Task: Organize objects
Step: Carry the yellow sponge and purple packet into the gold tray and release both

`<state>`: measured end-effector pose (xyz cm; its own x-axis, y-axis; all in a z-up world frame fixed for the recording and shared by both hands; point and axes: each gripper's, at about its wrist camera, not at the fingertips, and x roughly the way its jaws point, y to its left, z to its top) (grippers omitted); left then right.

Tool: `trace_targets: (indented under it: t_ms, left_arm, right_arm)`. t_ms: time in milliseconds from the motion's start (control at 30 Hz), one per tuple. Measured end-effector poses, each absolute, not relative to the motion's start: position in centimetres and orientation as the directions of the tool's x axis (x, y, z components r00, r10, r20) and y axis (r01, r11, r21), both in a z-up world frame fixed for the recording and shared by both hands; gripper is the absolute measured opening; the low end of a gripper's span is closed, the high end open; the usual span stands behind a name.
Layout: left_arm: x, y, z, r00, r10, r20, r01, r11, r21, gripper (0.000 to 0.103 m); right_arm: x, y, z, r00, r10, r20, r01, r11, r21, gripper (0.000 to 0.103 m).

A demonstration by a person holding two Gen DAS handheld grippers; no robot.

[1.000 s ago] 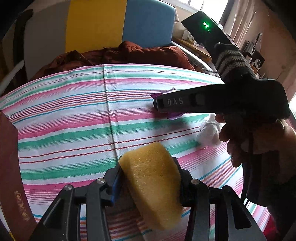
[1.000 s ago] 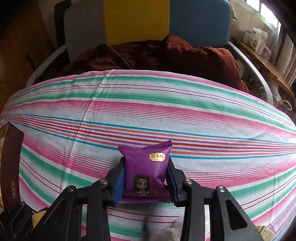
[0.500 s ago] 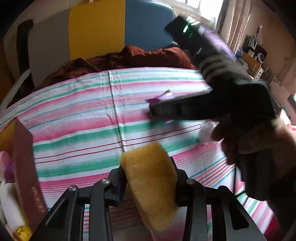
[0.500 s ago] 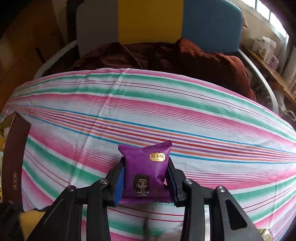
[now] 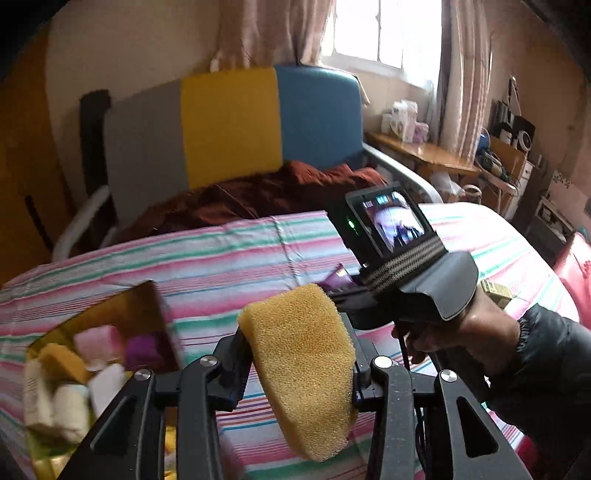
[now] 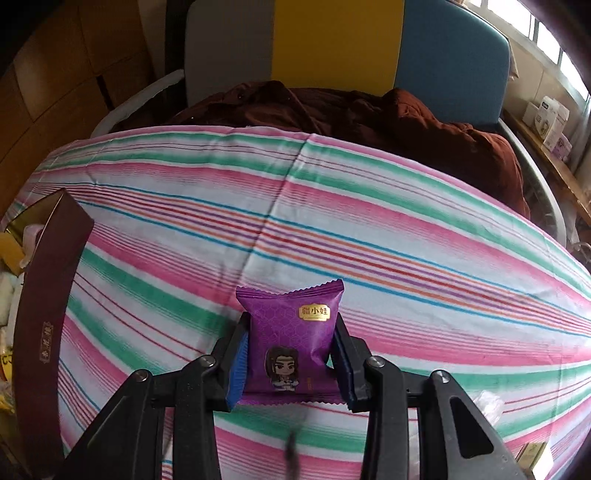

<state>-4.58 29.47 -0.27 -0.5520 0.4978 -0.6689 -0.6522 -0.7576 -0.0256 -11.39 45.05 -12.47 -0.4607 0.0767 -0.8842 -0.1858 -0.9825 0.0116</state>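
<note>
Striped bed [image 6: 369, 206], dark box [image 6: 48, 295] at left edge. Left gripper [image 5: 299, 365] clamped on yellow sponge [image 5: 303, 369], jaws just easing slightly. Right gripper [image 6: 290, 354] pinching purple snack packet [image 6: 290, 339] above sheet.

A striped sheet [image 6: 369, 229] in pink, green and white covered the bed. At its far end lay a crumpled brown blanket [image 6: 424, 118], against a headboard [image 5: 229, 125] of grey, yellow and blue panels. A window [image 5: 373, 29] with pale curtains [image 5: 461, 74] let in daylight, and a wooden shelf [image 5: 424, 155] beside the bed held small white boxes [image 5: 402, 122].
</note>
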Motion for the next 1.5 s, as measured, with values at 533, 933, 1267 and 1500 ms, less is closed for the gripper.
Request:
trace_targets:
  t_ms: [533, 933, 1267, 1500]
  left_arm:
    - [-4.7, 20.5, -0.5, -0.594, 0.451, -0.666, -0.546, -0.834, -0.078, 0.044]
    - [-5.3, 8.9, -1.5, -0.643, 0.369, -0.671, -0.365, -0.918, -0.155, 0.044]
    - [-4.8, 2.7, -3.0, -0.65, 0.329, -0.685, -0.268, -0.943, -0.199, 0.044]
    - [-5.5, 3.1, -3.5, -0.621, 0.376, -0.688, -0.283, -0.926, -0.25, 0.044]
  right_arm:
    - [-8.5, 39.0, -10.8, -0.436, 0.046, -0.899, -0.173, -0.984, 0.034, 0.039]
    - [-5.9, 31.0, -4.0, -0.592, -0.058, -0.804, -0.057, -0.992, 0.114, 0.039]
    - [-7.6, 23.7, -2.7, -0.606, -0.126, -0.786, 0.059, -0.992, 0.114, 0.039]
    - [-8.7, 22.0, -3.3, -0.592, -0.126, -0.796, 0.052, -0.992, 0.118, 0.039]
